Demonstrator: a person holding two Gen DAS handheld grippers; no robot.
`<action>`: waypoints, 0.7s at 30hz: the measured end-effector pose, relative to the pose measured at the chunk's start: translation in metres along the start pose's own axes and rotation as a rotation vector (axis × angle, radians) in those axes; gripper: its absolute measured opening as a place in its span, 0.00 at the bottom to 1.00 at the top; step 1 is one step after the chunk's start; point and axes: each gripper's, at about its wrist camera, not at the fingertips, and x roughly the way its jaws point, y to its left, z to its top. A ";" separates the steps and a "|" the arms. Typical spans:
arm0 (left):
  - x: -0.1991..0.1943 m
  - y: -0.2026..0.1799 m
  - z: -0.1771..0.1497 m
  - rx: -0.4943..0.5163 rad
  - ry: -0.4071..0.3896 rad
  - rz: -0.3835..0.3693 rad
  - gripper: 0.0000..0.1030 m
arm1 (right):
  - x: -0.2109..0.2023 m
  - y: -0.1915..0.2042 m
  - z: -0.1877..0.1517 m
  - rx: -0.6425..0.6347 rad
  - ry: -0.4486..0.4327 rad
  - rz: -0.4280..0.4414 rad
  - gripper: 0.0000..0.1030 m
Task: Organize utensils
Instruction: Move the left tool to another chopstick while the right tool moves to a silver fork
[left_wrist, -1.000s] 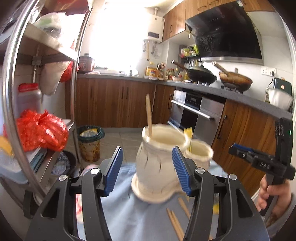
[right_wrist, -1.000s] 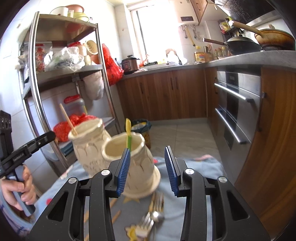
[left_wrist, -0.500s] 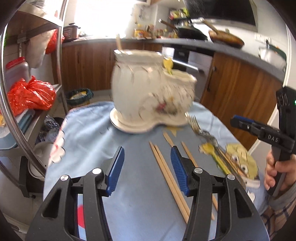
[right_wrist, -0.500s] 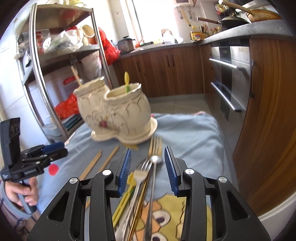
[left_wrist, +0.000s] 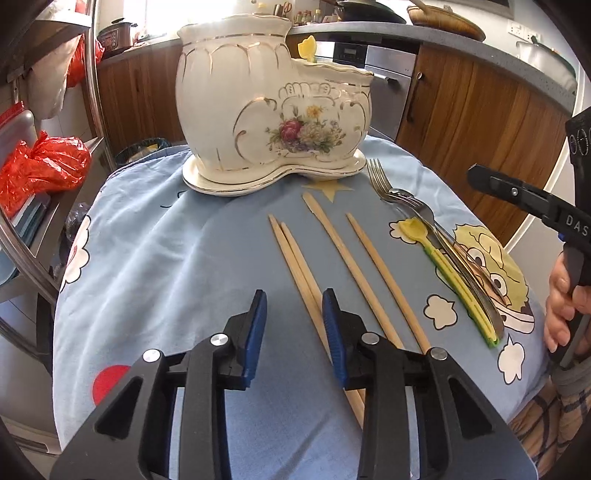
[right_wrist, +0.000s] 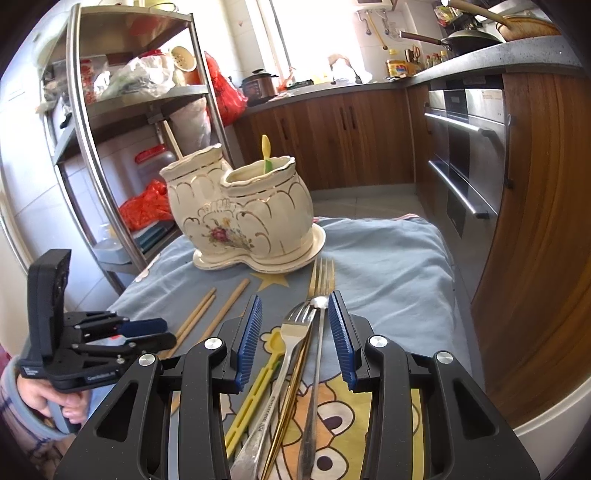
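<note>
Both grippers have dipped from the ceramic holder (left_wrist: 273, 107) toward the tablecloth. Left gripper (left_wrist: 294, 325), jaws just narrowing but gripping nothing, frames the leftmost chopstick pair (left_wrist: 295, 266) at lower centre; right gripper (right_wrist: 294, 334) hangs open astride the forks (right_wrist: 291, 332), presumably for pickup.

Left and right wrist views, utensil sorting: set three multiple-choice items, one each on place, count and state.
1. Where do the forks lie?
A. inside the holder
B. on the cloth, right of the chopsticks
C. on the shelf
2. How many loose chopsticks lie on the cloth?
A. two
B. four
C. six
3. How stands the ceramic holder?
A. upright
B. tipped over
C. held in a gripper

Key: 1 B, left wrist view shows them there; 2 B, four sticks countable; 3 A, it sits flat on its saucer.
</note>
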 end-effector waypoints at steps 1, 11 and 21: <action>0.000 0.000 0.000 0.002 0.002 0.004 0.30 | 0.000 0.000 0.000 -0.001 0.000 0.001 0.39; 0.002 -0.001 0.003 0.033 0.021 0.030 0.22 | 0.011 0.007 -0.011 -0.033 0.091 0.012 0.39; -0.001 0.008 0.006 0.067 0.051 0.060 0.16 | 0.032 0.024 -0.026 -0.122 0.228 -0.032 0.27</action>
